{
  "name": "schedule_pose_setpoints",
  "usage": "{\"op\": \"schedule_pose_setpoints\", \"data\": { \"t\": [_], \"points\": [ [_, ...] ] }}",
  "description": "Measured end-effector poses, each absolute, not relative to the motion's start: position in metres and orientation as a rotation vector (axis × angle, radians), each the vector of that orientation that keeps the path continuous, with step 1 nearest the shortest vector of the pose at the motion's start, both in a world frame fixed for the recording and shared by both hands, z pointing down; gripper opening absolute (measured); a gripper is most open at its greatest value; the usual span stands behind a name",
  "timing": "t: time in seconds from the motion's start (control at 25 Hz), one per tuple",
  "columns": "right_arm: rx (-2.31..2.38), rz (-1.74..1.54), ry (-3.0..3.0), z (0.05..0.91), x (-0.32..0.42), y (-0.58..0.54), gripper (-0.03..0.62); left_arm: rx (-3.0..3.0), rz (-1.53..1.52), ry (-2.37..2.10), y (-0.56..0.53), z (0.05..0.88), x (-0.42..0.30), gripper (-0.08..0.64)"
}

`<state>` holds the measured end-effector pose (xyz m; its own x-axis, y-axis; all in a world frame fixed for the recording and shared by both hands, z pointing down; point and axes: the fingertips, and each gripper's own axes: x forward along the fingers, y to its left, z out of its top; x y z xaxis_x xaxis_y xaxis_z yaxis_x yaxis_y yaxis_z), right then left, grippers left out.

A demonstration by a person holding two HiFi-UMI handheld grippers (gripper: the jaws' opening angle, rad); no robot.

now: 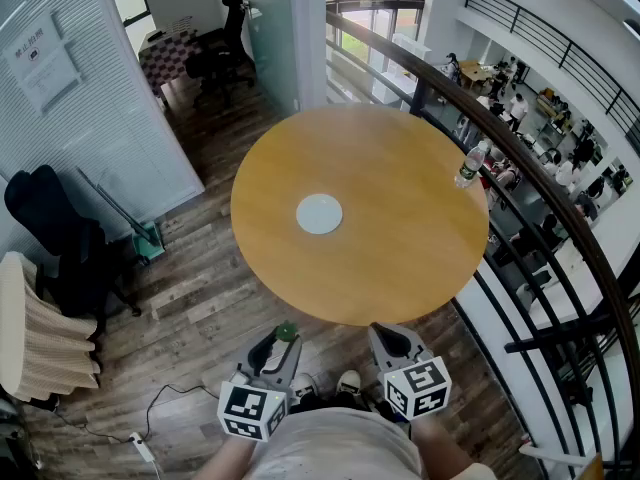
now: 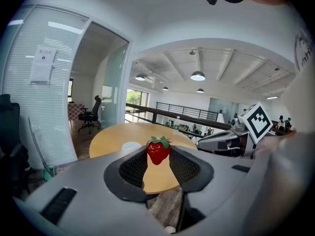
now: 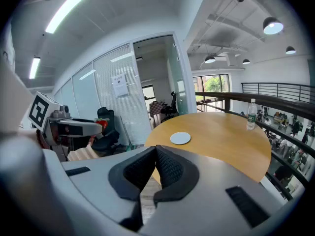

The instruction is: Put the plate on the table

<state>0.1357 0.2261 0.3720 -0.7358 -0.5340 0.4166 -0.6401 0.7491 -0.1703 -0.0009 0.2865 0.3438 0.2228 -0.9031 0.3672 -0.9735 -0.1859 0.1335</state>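
Observation:
A small white plate [image 1: 319,214] lies flat near the middle of a round wooden table [image 1: 400,258]. It also shows in the left gripper view as the plate [image 2: 131,145] and in the right gripper view as the plate [image 3: 180,138]. Both grippers hang short of the table's near edge, over the floor. My left gripper [image 1: 283,343] is shut on a red strawberry [image 2: 158,151] with a green top, pinched between the jaw tips. My right gripper [image 1: 386,336] is shut, its jaw tips touching with nothing between them [image 3: 155,149].
A water bottle [image 1: 470,165] stands at the table's far right edge, next to a curved dark railing [image 1: 520,148] over a drop. Black office chairs [image 1: 60,238] and a cream slatted chair [image 1: 35,328] stand on the wood floor at left. A cable [image 1: 150,408] trails near my feet.

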Motion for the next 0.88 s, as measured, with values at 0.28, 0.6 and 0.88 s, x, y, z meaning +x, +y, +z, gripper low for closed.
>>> {"op": "schedule_pose_setpoints", "data": {
  "t": [0.28, 0.6, 0.88],
  "points": [
    [0.916, 0.434, -2.607, 0.373, 0.128, 0.224, 0.025, 2.170, 0.289, -1.736, 0.285, 0.346, -0.007, 0.153],
    [0.965, 0.446, -2.605, 0.373, 0.126, 0.224, 0.025, 2.187, 0.280, -1.718, 0.285, 0.348, -0.011, 0.153],
    [0.993, 0.453, -2.585, 0.370, 0.121, 0.222, 0.025, 2.204, 0.272, -1.681, 0.286, 0.346, -0.018, 0.153]
  ]
}}
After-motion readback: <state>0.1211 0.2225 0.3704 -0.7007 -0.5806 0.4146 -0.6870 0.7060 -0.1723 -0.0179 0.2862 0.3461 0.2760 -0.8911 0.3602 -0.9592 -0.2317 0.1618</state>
